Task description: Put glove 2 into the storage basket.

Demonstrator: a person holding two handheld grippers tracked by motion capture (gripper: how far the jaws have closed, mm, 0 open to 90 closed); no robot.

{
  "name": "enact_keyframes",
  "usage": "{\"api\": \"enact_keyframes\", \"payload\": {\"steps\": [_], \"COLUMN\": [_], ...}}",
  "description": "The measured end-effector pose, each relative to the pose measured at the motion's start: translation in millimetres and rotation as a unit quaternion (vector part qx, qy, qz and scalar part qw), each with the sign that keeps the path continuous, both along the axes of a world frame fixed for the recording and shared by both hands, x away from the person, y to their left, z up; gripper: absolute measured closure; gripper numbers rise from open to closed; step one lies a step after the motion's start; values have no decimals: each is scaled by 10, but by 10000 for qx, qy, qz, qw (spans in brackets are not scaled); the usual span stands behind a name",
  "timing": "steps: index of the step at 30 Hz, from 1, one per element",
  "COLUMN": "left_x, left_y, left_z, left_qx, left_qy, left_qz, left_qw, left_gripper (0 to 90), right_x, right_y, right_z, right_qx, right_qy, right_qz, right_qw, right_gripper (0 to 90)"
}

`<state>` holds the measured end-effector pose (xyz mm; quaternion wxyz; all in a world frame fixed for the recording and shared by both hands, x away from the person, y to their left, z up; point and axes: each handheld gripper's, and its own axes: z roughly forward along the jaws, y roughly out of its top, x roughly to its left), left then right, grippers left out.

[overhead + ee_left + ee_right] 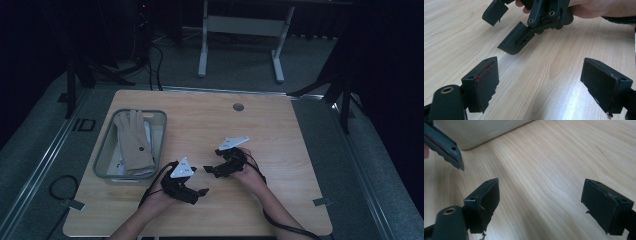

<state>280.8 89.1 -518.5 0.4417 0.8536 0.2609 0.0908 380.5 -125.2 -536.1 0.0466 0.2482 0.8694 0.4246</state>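
From the high view, the left tool (192,186) and the right tool (216,168) sit close together near the middle of the table (280,135), tips pointing toward each other, each with its jaws spread apart and holding nothing. A tan glove (133,142) lies in a clear bin (103,155) at the table's left side, near the left tool but apart from it. The left gripper view brings the right tool (506,32) up close, hanging just above bare wood. The right gripper view catches the bin's pale wall (479,132) and one jaw of the left tool at the frame's upper left. Open tabletop spreads to the right and far edges.
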Motion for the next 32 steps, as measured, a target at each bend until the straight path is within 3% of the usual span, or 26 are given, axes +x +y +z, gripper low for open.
{"api": "enact_keyframes", "payload": {"steps": [17, 32], "left_x": [-5, -6], "left_y": [-124, -124], "left_z": [-164, -201], "left_qx": [-122, -90], "left_qy": [42, 118], "left_qz": [-159, -214], "left_qw": [9998, 9997], "left_gripper": [152, 152], "right_x": [-115, -118], "right_y": [-376, -410], "right_z": [-170, -192], "right_qx": [49, -44], "right_qy": [-158, -257], "right_qz": [-350, -405], "right_qw": [9992, 9988], "right_gripper": [140, 143]}}
